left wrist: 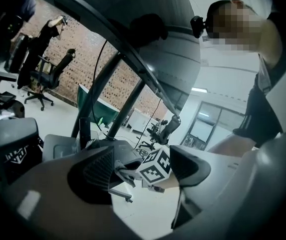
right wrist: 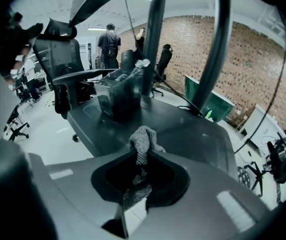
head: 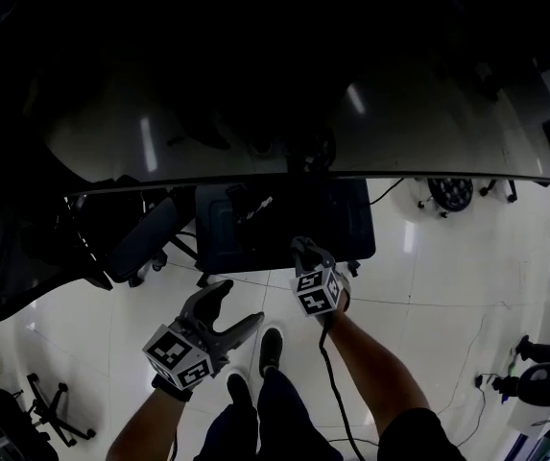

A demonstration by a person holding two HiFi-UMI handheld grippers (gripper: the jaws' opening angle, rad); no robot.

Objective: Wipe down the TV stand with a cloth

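Two grippers at TV stand [head: 284, 224]: right gripper [right wrist: 140, 159] pinches cloth [right wrist: 143, 141] just above stand, seemingly not touching; left gripper [left wrist: 143, 166] agape, empty, beside stand. Next: lower cloth, sweep.

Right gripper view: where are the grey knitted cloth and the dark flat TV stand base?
Grey knitted cloth [right wrist: 143, 136]: right gripper view, bunched top end.
Dark flat TV stand base [right wrist: 182, 128]: right gripper view, bare top surface.
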